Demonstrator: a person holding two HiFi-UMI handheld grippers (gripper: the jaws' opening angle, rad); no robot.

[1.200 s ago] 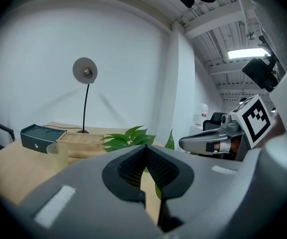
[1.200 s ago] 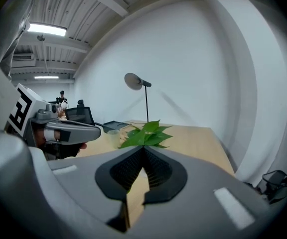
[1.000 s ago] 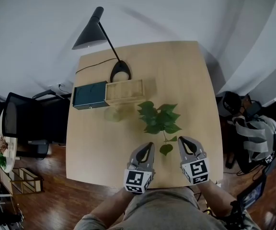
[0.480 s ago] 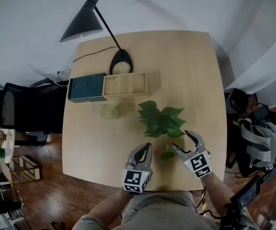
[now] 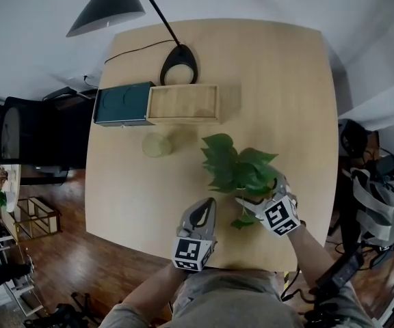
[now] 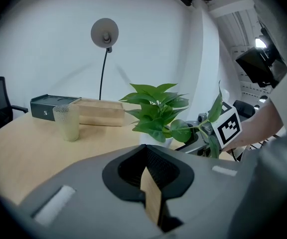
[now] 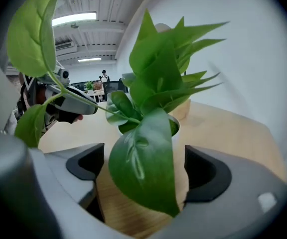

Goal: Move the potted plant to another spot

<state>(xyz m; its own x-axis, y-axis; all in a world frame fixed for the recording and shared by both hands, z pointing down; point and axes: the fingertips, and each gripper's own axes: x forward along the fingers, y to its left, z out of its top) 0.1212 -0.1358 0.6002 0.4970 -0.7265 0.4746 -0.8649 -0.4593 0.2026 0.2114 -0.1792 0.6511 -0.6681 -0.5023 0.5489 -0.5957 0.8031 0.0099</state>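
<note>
The potted plant (image 5: 241, 173) shows broad, glossy green leaves above a small white pot (image 7: 176, 127), upright on the table (image 5: 279, 80). One leaf hangs between the right gripper's (image 5: 262, 191) jaws, which have just been opening and stand released. The left gripper's (image 5: 208, 205) jaws are clenched and empty.

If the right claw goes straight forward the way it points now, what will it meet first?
The right claw would most likely touch the large drooping leaf of the potted plant, hanging between its jaws, which have just been opening. The white pot stands close behind.
</note>
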